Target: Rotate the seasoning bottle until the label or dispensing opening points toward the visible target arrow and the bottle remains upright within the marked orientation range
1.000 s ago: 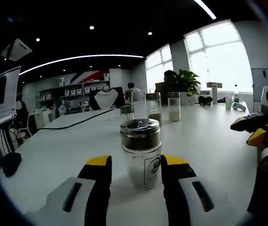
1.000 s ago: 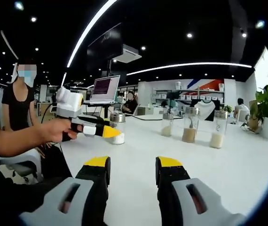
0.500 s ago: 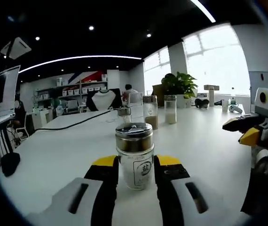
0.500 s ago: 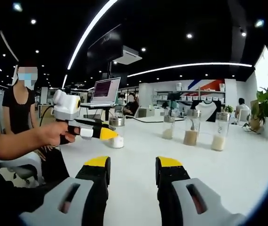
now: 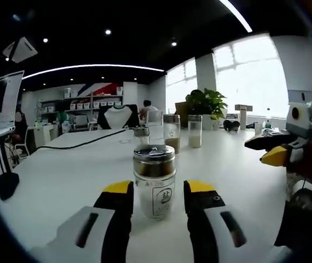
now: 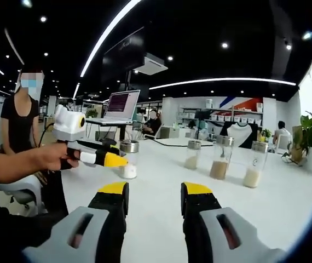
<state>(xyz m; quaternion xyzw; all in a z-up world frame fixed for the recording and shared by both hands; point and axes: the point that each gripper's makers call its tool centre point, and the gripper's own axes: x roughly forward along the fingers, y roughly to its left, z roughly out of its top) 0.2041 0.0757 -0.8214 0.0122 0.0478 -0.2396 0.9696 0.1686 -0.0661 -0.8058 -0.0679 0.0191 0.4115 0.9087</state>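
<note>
The seasoning bottle (image 5: 154, 185), clear glass with a metal cap and a small black label facing me, stands upright on the white table (image 5: 63, 175). My left gripper (image 5: 159, 188) is open, its yellow-tipped jaws flanking the bottle low down with a narrow gap on the right side. The right gripper view shows the same bottle (image 6: 127, 160) with white powder at its bottom, just behind the left gripper (image 6: 114, 159), which a person's hand holds. My right gripper (image 6: 155, 189) is open with nothing between its jaws, and appears at the right of the left gripper view (image 5: 265, 151).
Three more jars (image 6: 220, 158) stand in a row farther back on the table, also seen as jars (image 5: 172, 132). A black cable (image 5: 85, 143) crosses the far left. A laptop (image 6: 120, 106) sits raised at the back. A person (image 6: 22, 118) stands at the left.
One second ago the label faced right and the left jaws stood wide. They closed onto the bottle, the label now faces me, and the jaws have parted slightly. Right gripper steady.
</note>
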